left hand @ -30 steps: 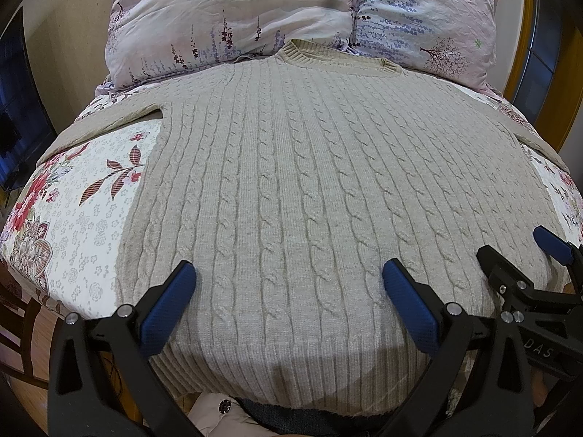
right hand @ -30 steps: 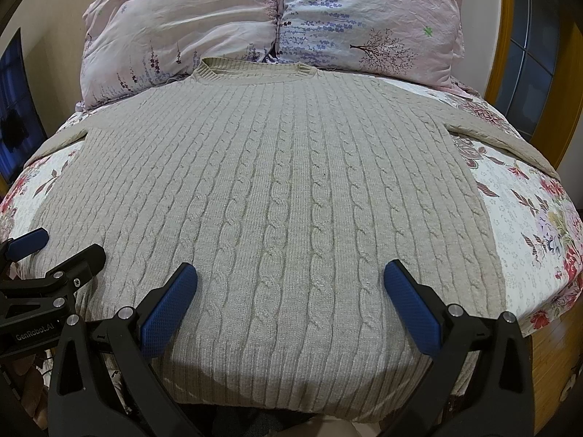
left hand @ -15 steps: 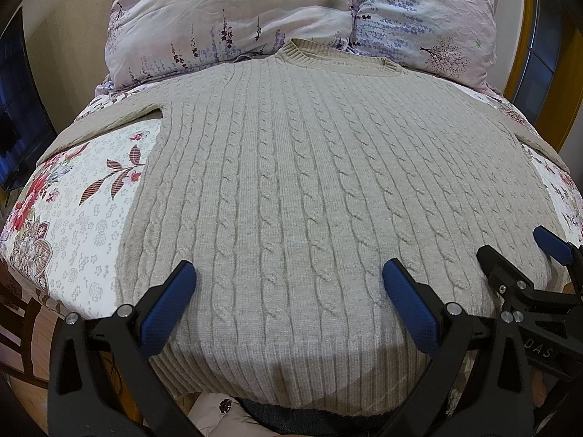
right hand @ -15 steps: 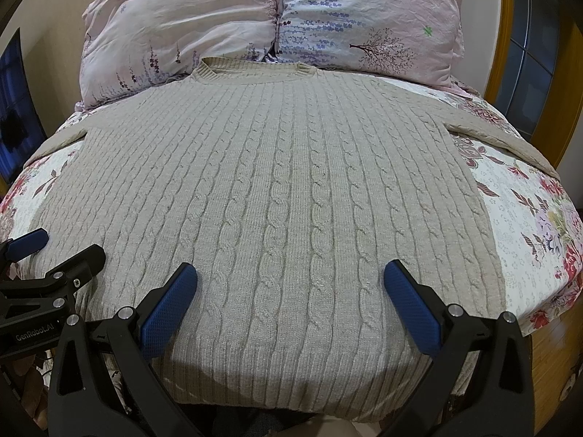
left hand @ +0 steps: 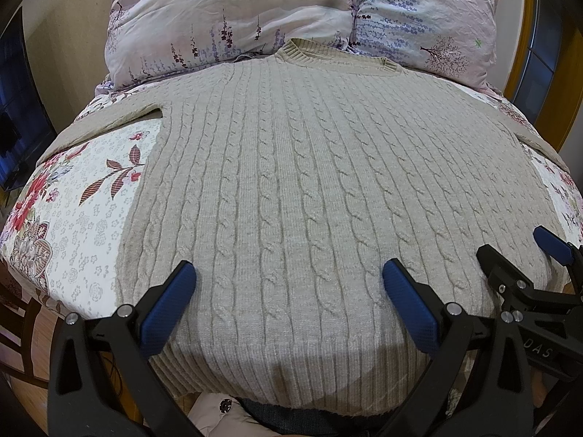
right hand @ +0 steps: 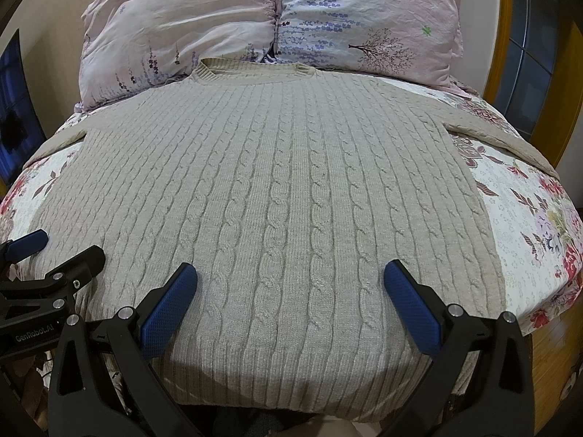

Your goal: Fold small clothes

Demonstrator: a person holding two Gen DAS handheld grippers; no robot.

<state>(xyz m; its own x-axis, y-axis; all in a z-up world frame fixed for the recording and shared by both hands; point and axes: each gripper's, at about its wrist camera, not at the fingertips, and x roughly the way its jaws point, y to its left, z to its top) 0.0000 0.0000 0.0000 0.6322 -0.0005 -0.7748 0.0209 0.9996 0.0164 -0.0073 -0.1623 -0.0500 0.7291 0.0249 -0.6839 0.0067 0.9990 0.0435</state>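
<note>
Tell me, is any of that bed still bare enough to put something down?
Yes: floral bedspread shows between the sweater and the bed's left edge, below its sleeve, and likewise on the right side. The middle is all sweater, the head end all pillows.

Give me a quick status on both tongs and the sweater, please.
Left tongs open, right tongs open, both over the hem. Beige cable-knit sweater flat on the floral bedspread, unfolded. Nothing in the way.

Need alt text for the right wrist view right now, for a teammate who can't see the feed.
A beige cable-knit sweater lies flat on a floral bedspread, collar toward two pink pillows. The open right gripper hovers over its hem; the left gripper shows at lower left.
</note>
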